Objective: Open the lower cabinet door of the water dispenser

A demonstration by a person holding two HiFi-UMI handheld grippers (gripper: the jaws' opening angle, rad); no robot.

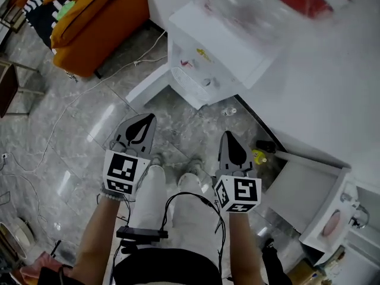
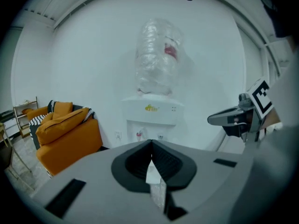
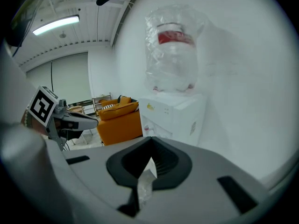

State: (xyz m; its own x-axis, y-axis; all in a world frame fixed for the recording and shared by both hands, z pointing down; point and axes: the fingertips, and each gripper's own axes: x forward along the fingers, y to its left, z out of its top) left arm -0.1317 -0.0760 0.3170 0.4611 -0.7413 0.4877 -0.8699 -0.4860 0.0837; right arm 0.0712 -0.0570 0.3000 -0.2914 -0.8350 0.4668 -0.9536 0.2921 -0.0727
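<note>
Hand-held grippers: two. Left hand-held gripper [image 1: 142, 123] and right hand-held gripper [image 1: 230, 141], each with jaws closed together, nothing held, side by side above the floor.
Water dispenser [image 1: 208, 52]: one, against the wall ahead, well apart from both grippers. One bottle [image 2: 156, 57] on top. One white door panel [image 1: 145, 85] stands out from its base.
Orange sofa [image 1: 95, 22]: one.
</note>
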